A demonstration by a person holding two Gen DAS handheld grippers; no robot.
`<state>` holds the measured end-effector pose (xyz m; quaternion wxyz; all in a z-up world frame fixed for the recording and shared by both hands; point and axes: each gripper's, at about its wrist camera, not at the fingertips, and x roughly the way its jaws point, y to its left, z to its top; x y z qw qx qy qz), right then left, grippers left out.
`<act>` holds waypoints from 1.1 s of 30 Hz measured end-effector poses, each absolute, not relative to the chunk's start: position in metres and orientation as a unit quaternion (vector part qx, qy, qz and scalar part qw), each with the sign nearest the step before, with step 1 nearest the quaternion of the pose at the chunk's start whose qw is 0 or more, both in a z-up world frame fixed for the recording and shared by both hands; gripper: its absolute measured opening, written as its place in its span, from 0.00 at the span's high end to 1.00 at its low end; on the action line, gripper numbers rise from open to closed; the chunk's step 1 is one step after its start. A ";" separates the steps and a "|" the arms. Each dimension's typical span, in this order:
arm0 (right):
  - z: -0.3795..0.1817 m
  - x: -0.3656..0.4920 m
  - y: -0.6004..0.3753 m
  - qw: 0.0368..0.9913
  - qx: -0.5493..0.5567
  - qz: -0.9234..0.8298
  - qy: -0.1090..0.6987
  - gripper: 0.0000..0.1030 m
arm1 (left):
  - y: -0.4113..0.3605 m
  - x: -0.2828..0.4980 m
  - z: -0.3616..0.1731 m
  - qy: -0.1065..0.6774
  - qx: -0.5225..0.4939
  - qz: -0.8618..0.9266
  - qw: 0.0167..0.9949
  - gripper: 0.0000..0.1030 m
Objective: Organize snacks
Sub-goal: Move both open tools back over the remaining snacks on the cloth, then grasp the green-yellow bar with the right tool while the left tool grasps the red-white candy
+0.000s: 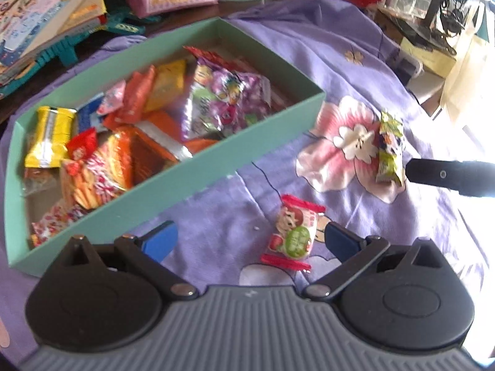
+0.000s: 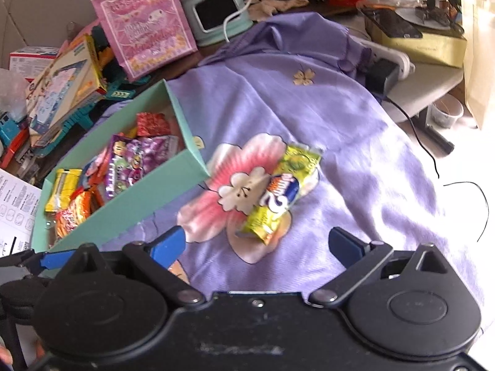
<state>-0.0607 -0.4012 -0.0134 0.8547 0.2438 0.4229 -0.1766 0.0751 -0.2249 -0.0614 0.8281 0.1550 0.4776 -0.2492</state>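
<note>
A mint-green box (image 1: 198, 173) holds several snack packets; it also shows in the right wrist view (image 2: 148, 198). My left gripper (image 1: 250, 241) is open, low over the purple cloth, and a small red-and-white candy (image 1: 294, 235) lies between its blue fingers, close to the right one. A yellow-green snack packet (image 2: 278, 191) lies on the pink flower print just ahead of my open, empty right gripper (image 2: 258, 244). The same packet shows in the left wrist view (image 1: 389, 151), with the right gripper's finger (image 1: 448, 176) beside it.
A purple flowered cloth (image 2: 309, 108) covers the table. Books and toy boxes (image 2: 62, 86), a pink gift bag (image 2: 145, 21) and a small green appliance (image 2: 216, 12) crowd the back left. A yellow box (image 2: 417, 46), cables and clutter sit at the back right.
</note>
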 end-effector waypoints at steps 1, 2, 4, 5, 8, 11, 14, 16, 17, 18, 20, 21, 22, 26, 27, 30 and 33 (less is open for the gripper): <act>-0.016 -0.062 -0.403 0.854 0.245 -0.178 0.423 0.05 | -0.227 0.075 -0.064 0.480 0.156 -0.250 0.826 0.00; -0.018 -0.062 -0.403 0.853 0.245 -0.180 0.424 0.06 | -0.228 0.076 -0.066 0.482 0.156 -0.252 0.825 0.00; -0.021 -0.059 -0.406 0.851 0.247 -0.183 0.426 0.09 | -0.230 0.076 -0.070 0.484 0.157 -0.256 0.822 0.00; -0.023 -0.057 -0.408 0.849 0.249 -0.185 0.428 0.13 | -0.231 0.076 -0.072 0.486 0.158 -0.256 0.820 0.00; -0.028 -0.051 -0.413 0.844 0.255 -0.189 0.432 0.16 | -0.235 0.077 -0.078 0.490 0.161 -0.259 0.817 0.00; -0.033 -0.043 -0.415 0.842 0.255 -0.190 0.435 0.22 | -0.239 0.078 -0.083 0.492 0.162 -0.264 0.813 0.05; -0.037 -0.037 -0.419 0.842 0.255 -0.189 0.437 0.23 | -0.243 0.079 -0.088 0.499 0.163 -0.270 0.807 0.09; -0.039 -0.031 -0.419 0.841 0.252 -0.189 0.439 0.24 | -0.245 0.080 -0.091 0.503 0.161 -0.274 0.804 0.12; -0.040 -0.029 -0.420 0.841 0.250 -0.190 0.440 0.24 | -0.246 0.079 -0.092 0.504 0.161 -0.276 0.802 0.13; -0.041 -0.026 -0.421 0.841 0.250 -0.191 0.440 0.24 | -0.247 0.079 -0.092 0.505 0.161 -0.280 0.800 0.14; -0.043 -0.021 -0.422 0.840 0.249 -0.193 0.441 0.26 | -0.249 0.079 -0.094 0.507 0.160 -0.285 0.797 0.19; -0.044 -0.018 -0.423 0.840 0.247 -0.193 0.442 0.27 | -0.250 0.079 -0.095 0.509 0.160 -0.288 0.795 0.22; -0.046 -0.015 -0.423 0.840 0.246 -0.193 0.443 0.29 | -0.251 0.079 -0.096 0.508 0.162 -0.288 0.795 0.23; -0.052 -0.004 -0.421 0.838 0.244 -0.191 0.449 0.36 | -0.252 0.076 -0.095 0.494 0.174 -0.292 0.801 0.33; -0.053 -0.003 -0.420 0.838 0.242 -0.191 0.450 0.36 | -0.251 0.076 -0.095 0.491 0.174 -0.292 0.802 0.35; -0.056 0.001 -0.417 0.841 0.232 -0.195 0.448 0.36 | -0.248 0.078 -0.094 0.484 0.174 -0.290 0.807 0.45; -0.057 0.002 -0.415 0.843 0.223 -0.196 0.448 0.37 | -0.244 0.081 -0.093 0.483 0.169 -0.293 0.808 0.46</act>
